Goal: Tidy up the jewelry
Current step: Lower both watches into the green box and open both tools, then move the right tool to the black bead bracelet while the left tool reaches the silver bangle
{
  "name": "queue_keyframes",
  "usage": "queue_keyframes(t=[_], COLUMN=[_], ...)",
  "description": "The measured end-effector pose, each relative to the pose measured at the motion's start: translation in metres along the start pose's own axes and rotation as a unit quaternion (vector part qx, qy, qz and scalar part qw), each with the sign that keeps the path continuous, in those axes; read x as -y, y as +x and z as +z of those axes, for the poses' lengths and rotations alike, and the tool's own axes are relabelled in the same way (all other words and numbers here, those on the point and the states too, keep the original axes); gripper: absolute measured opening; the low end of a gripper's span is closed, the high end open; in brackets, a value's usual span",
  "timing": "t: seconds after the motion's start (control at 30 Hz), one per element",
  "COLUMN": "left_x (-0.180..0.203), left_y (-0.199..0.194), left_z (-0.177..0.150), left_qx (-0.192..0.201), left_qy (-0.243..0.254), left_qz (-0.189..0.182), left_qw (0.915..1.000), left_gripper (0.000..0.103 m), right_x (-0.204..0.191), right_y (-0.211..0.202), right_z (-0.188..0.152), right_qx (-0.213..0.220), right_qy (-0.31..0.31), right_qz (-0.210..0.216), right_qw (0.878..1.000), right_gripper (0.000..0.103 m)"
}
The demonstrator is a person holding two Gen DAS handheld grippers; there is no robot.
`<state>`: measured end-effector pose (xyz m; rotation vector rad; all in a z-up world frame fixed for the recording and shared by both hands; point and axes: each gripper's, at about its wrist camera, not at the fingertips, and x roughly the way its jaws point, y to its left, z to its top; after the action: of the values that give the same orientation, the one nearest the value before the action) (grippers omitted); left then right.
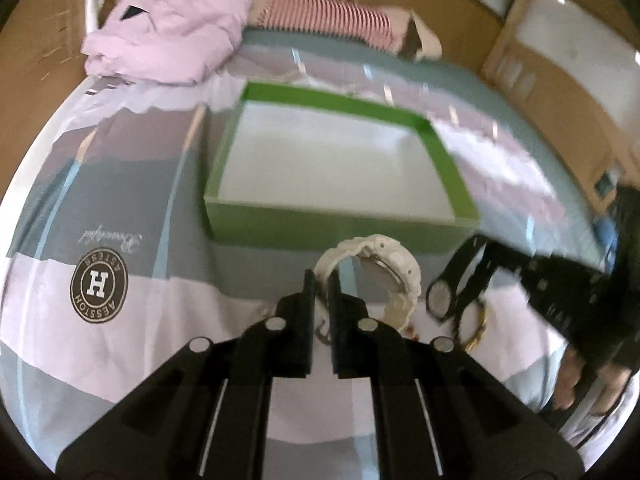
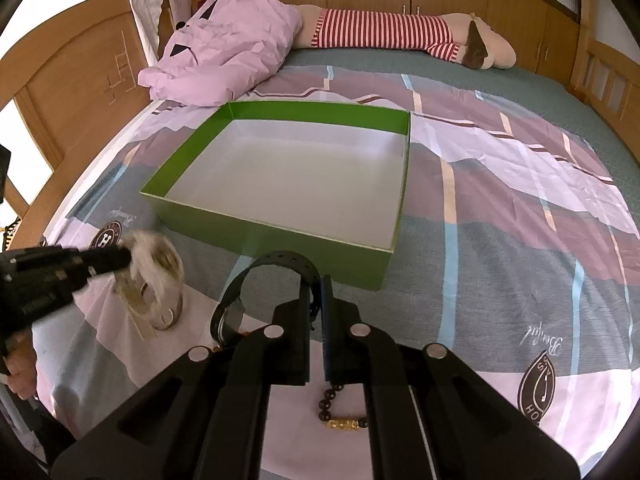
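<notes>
The left gripper (image 1: 323, 280) pinches a white watch (image 1: 376, 276) and the right gripper (image 2: 318, 292) a black watch (image 2: 256, 288), near the green box's (image 2: 256, 236) front wall. The bedspread (image 1: 132, 344) badge (image 1: 99, 287) reads "AESSTOH".

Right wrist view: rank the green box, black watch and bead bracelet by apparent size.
1. green box
2. black watch, though nearness to the camera enlarges it
3. bead bracelet, partly hidden under the fingers, so unsure

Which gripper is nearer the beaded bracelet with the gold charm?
Right. The right gripper, shut on a black watch, hangs directly above the beaded bracelet; the left gripper, holding a white watch, is off to its left.
</notes>
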<state>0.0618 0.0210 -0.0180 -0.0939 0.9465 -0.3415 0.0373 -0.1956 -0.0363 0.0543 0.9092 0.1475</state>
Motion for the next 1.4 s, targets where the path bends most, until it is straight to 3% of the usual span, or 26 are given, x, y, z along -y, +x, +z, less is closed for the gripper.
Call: queue_keyframes(t=[0.2, 0.43, 0.6, 0.87, 0.93, 0.97, 1.0, 1.07, 1.17, 1.2, 1.27, 1.4], left_x=[-0.008, -0.004, -0.012, -0.03, -0.031, -0.033, -0.034, -0.039, -0.053, -0.061, -0.074, -0.085], left_y=[-0.013, -0.009, 0.016, 0.045, 0.042, 0.04, 0.036, 0.026, 0.022, 0.026, 0.038, 0.065], left_z=[0.009, 0.049, 0.065, 0.073, 0.073, 0.073, 0.073, 0.073, 0.072, 0.07, 0.066, 0.055], left_qx=[0.032, 0.065, 0.05, 0.03, 0.031, 0.031, 0.034, 0.044, 0.05, 0.044, 0.024, -0.021], left_qy=[-0.024, -0.019, -0.03, -0.054, -0.056, -0.06, -0.063, -0.064, -0.081, -0.094, -0.115, -0.132], left_qz=[0.018, 0.025, 0.022, 0.017, 0.023, 0.023, 0.024, 0.042, 0.083, 0.094, 0.099, 0.097], left_qw=[0.999, 0.9974, 0.9981, 0.9979, 0.9977, 0.9975, 0.9971, 0.9961, 0.992, 0.9902, 0.9882, 0.9863], left_gripper=[0.006, 0.007, 0.007, 0.009, 0.015, 0.019, 0.022, 0.025, 0.033, 0.034, 0.034, 0.034], right_x=[0.009, 0.017, 0.027, 0.035, 0.035, 0.036, 0.037, 0.041, 0.048, 0.052, 0.06, 0.069], right_y=[-0.011, -0.009, 0.013, 0.044, 0.044, 0.044, 0.042, 0.034, 0.02, 0.019, 0.026, 0.053], right_z=[0.008, 0.034, 0.055, 0.05, 0.05, 0.05, 0.05, 0.05, 0.053, 0.054, 0.053, 0.043], right_qx=[0.029, 0.063, 0.071, 0.043, 0.041, 0.043, 0.047, 0.062, 0.075, 0.071, 0.052, -0.005], right_qy=[0.026, 0.038, 0.064, 0.074, 0.069, 0.07, 0.073, 0.082, 0.088, 0.09, 0.097, 0.106], right_qz=[0.039, 0.031, 0.026, -0.009, -0.012, -0.016, -0.018, -0.02, -0.044, -0.072, -0.103, -0.101], right_qw=[0.999, 0.997, 0.995, 0.996, 0.997, 0.996, 0.996, 0.994, 0.992, 0.991, 0.989, 0.989], right_gripper=[0.004, 0.004, 0.004, 0.005, 0.01, 0.019, 0.036, 0.052, 0.052, 0.052, 0.052, 0.051])
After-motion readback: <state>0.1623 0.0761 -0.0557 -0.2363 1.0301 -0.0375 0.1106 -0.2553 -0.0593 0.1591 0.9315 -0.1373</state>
